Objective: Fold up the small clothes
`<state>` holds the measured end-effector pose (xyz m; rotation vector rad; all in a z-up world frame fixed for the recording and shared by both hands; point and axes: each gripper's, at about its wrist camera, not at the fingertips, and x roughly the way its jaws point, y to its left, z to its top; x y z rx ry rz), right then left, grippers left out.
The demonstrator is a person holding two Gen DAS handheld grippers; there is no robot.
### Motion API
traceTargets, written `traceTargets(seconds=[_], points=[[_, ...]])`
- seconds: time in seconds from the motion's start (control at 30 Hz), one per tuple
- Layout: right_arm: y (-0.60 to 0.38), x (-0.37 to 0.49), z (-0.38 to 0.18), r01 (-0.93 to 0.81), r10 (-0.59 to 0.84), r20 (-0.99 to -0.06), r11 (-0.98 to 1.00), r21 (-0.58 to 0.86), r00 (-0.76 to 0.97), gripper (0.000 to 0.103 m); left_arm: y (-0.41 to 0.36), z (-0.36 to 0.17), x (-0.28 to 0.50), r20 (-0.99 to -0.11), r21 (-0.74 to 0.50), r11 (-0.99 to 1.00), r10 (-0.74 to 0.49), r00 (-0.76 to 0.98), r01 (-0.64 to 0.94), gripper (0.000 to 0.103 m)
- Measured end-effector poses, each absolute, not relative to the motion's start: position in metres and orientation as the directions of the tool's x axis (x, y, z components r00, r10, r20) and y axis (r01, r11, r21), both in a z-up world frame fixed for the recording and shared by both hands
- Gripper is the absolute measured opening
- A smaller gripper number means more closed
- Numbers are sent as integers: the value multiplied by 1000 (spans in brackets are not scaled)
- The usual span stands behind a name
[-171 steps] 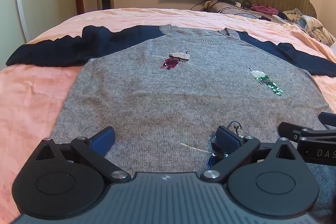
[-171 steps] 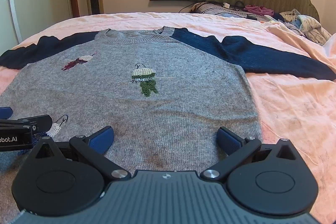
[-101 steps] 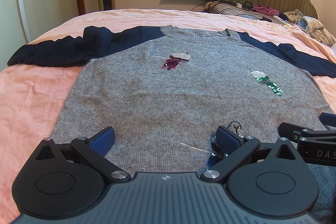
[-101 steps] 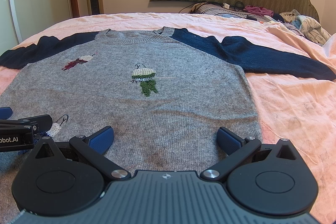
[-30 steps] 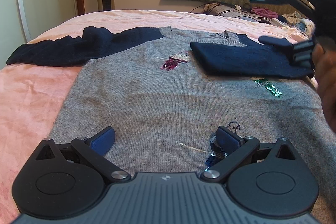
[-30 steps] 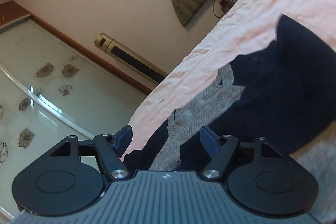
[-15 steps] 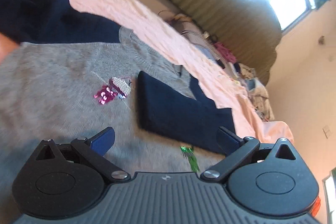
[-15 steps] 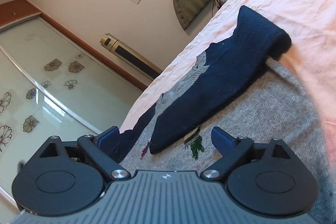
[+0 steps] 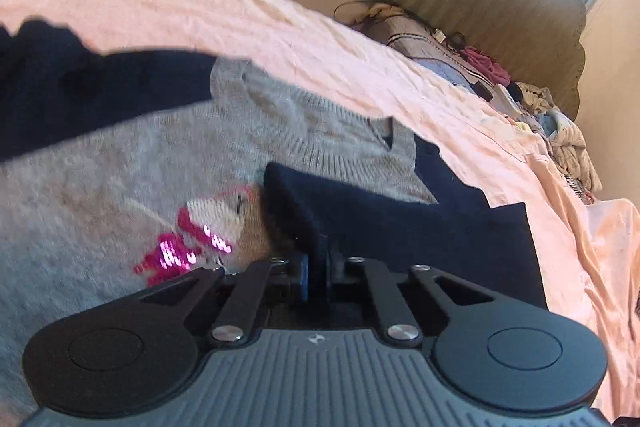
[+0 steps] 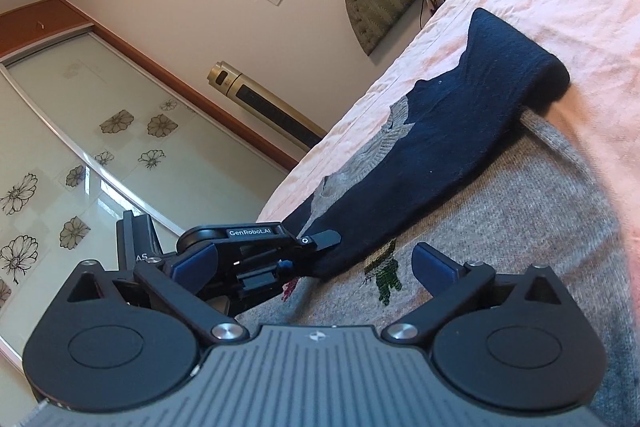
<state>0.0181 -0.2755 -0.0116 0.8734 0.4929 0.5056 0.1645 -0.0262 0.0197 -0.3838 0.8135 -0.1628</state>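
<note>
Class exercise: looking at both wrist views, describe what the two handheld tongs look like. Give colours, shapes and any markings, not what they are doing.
Both tongs share one build. The right tongs have a grey ribbed body, two round black discs, black linkage arms with silver pivot screws, and blue pads. The left tongs match this; seen side-on from the right wrist view, their black housing carries white lettering reading "GenRobot.AI". No cables or sleeves show.
</note>
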Motion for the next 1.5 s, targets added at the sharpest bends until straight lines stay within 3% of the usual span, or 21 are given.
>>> traceTargets(seconds=[0.27, 0.6, 0.67, 0.73, 0.77, 0.83, 0.87, 0.93, 1.03, 1.1, 1.2, 1.33, 1.43, 1.5], points=[[-275, 19, -12, -216, 600, -199, 547, 809, 775, 103, 6, 55, 147, -597, -285, 958, -196, 778, 23, 6], [-273, 19, -12, -222, 598, -205, 561, 797, 775, 103, 28, 14, 140, -674, -192, 981, -111, 730, -28, 7], [-273, 19, -13, -223, 598, -202, 559, 799, 776, 103, 32, 16, 139, -674, -205, 978, -106, 731, -47, 15], [-273, 19, -13, -223, 598, -200, 557, 800, 776, 103, 40, 24, 135, -666, -214, 971, -66, 743, -105, 36], [-273, 19, -13, -223, 598, -200, 557, 800, 776, 103, 45, 30, 129, -632, -240, 962, -55, 773, -129, 42], [-274, 18, -12, -211, 587, -204, 561, 801, 784, 103, 53, 38, 115, -521, -330, 939, -97, 848, -95, 81], [-275, 16, -10, -186, 564, -219, 572, 799, 796, 103, 53, 40, 112, -482, -354, 933, -124, 868, -63, 88], [-277, 13, 4, -106, 474, -252, 608, 787, 844, 103, 45, 38, 114, -472, -355, 935, -188, 861, 9, 90], [-278, 30, 35, -136, 426, -219, 660, 739, 878, 103, 37, 16, 129, -541, -383, 921, -280, 793, 64, 90], [-270, 57, 53, -157, 411, -259, 743, 651, 874, 103, 36, 0, 134, -562, -383, 921, -296, 772, 75, 89], [-251, 117, 55, -116, 327, -419, 883, 454, 847, 103, 32, -3, 134, -557, -361, 926, -305, 773, 106, 95], [-232, 179, 16, -19, 136, -659, 983, 182, 739, 103, 31, -3, 133, -552, -357, 925, -319, 771, 127, 99], [-211, 174, -5, -80, 54, -637, 997, -11, 769, 103, 37, -4, 132, -533, -398, 909, -340, 775, 125, 99], [-213, 173, -6, -78, 64, -636, 997, 6, 769, 103, 41, -5, 133, -522, -422, 897, -356, 775, 128, 101]])
